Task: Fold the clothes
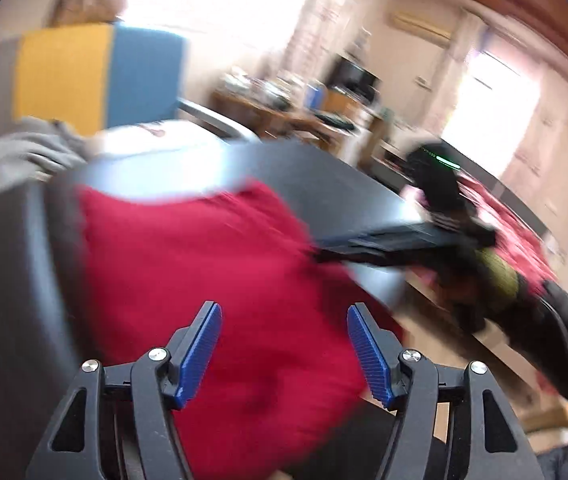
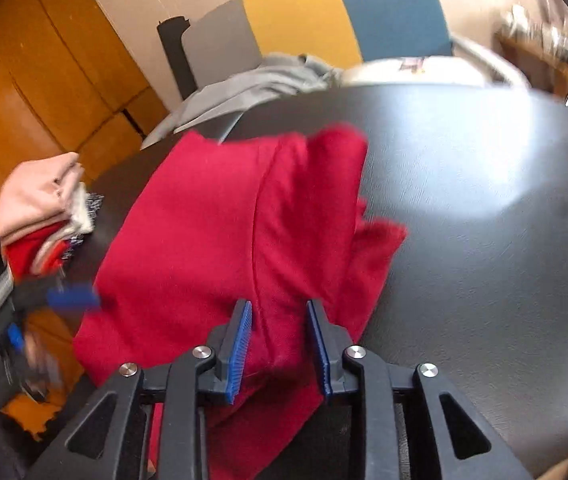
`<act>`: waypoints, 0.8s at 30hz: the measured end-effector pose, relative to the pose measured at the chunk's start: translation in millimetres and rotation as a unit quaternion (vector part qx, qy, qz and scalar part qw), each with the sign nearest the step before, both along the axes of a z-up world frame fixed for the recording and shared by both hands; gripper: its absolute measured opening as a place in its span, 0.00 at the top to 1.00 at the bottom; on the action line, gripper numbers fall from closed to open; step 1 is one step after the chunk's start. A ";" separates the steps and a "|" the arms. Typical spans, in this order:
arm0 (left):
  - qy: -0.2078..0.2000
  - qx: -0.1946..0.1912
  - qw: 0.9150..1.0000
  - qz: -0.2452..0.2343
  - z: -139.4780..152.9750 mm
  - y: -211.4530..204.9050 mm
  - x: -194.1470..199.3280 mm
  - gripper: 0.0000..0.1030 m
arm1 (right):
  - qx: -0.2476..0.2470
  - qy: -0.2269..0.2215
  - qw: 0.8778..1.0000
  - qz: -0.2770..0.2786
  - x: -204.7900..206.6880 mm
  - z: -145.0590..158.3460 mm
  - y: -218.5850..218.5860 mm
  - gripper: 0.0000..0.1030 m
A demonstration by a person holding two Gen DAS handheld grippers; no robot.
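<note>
A red garment [image 2: 220,240] lies on the dark table [image 2: 484,200], partly folded lengthwise, creased down its middle; its near end hangs over the table's edge.

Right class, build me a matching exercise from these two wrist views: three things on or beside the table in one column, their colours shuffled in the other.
Things:
1. Garment under the claws
2. Table
3. Cloth at the table's far edge

Colours:
A. grey
B. red
C. black

Pairs: 1-B, 2-C, 3-A
</note>
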State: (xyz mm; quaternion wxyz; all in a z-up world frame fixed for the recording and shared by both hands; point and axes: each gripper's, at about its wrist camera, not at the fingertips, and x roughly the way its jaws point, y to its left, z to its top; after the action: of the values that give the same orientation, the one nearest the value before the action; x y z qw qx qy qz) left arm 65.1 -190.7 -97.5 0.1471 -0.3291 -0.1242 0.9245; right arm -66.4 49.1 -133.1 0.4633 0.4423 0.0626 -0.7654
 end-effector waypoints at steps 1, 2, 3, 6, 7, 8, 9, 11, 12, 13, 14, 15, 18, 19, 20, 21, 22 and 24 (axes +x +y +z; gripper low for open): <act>0.003 0.001 1.000 0.014 5.4 -16.1 -6.7 0.35 | -0.011 0.010 1.000 0.004 2.6 11.5 -5.0 0.70; 0.003 0.005 1.000 0.022 8.1 -28.1 -16.3 0.35 | -0.022 0.018 1.000 0.005 3.8 22.3 -13.0 0.70; 0.003 0.009 1.000 0.030 10.6 -39.9 -26.2 0.35 | -0.025 0.024 0.999 0.002 3.4 29.7 -22.8 0.70; -0.007 0.029 0.999 0.039 11.1 -60.9 -52.0 0.35 | -0.011 0.048 0.999 -0.019 -4.1 40.1 -54.8 0.70; -0.013 0.034 0.999 0.034 8.8 -62.9 -61.3 0.35 | 0.007 0.056 0.998 -0.033 -8.9 37.6 -64.9 0.70; -0.020 0.035 0.999 0.026 4.2 -63.4 -71.1 0.35 | 0.026 0.058 0.997 -0.052 -16.0 30.8 -73.4 0.70; -0.032 0.031 0.999 0.018 -3.3 -61.3 -85.1 0.35 | 0.042 0.058 0.995 -0.067 -22.0 22.8 -78.5 0.70; -0.066 0.024 0.998 -0.004 -21.2 -54.1 -92.0 0.35 | 0.074 0.057 0.992 -0.090 -27.6 -3.9 -83.4 0.70; -0.080 0.015 0.997 -0.005 -33.4 -51.1 -98.2 0.37 | 0.083 0.054 0.991 -0.095 -27.9 -20.2 -83.3 0.70; -0.080 0.001 0.997 -0.003 -42.5 -48.2 -99.3 0.38 | 0.076 0.076 0.990 -0.096 -22.5 -30.3 -80.5 0.70; -0.080 -0.012 0.997 -0.001 -51.7 -45.3 -100.4 0.34 | 0.060 0.114 0.987 -0.095 -13.8 -36.9 -76.3 0.71; -0.080 -0.026 0.996 0.001 -60.8 -42.4 -101.5 0.32 | 0.052 0.144 0.984 -0.095 -6.7 -41.9 -74.3 0.71; -0.077 -0.001 0.997 0.023 -72.3 -49.9 -100.3 0.32 | 0.047 0.175 0.978 -0.104 0.1 -47.3 -74.1 0.71; -0.071 -0.004 0.997 0.028 -73.3 -49.4 -98.3 0.32 | 0.044 0.176 0.978 -0.103 -0.6 -48.2 -73.5 0.71; -0.063 -0.012 0.997 0.033 -72.8 -47.1 -96.2 0.32 | 0.041 0.175 0.978 -0.101 -1.5 -49.1 -72.8 0.71; -0.058 -0.018 0.997 0.038 -72.0 -45.4 -94.6 0.32 | 0.040 0.176 0.979 -0.100 -1.7 -49.9 -71.5 0.71; -0.062 -0.015 0.997 0.043 -70.4 -45.8 -94.9 0.32 | 0.039 0.177 0.978 -0.099 -1.5 -50.6 -69.9 0.71; -0.069 -0.011 0.996 0.055 -67.1 -46.7 -95.8 0.32 | 0.038 0.176 0.979 -0.099 -2.6 -51.1 -71.7 0.71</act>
State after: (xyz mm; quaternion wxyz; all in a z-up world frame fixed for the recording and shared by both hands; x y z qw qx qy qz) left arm -30.8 -237.4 -164.6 0.0835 -0.3862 -0.1423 0.9076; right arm -69.1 -22.5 -184.2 0.3495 0.3218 0.1283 -0.8705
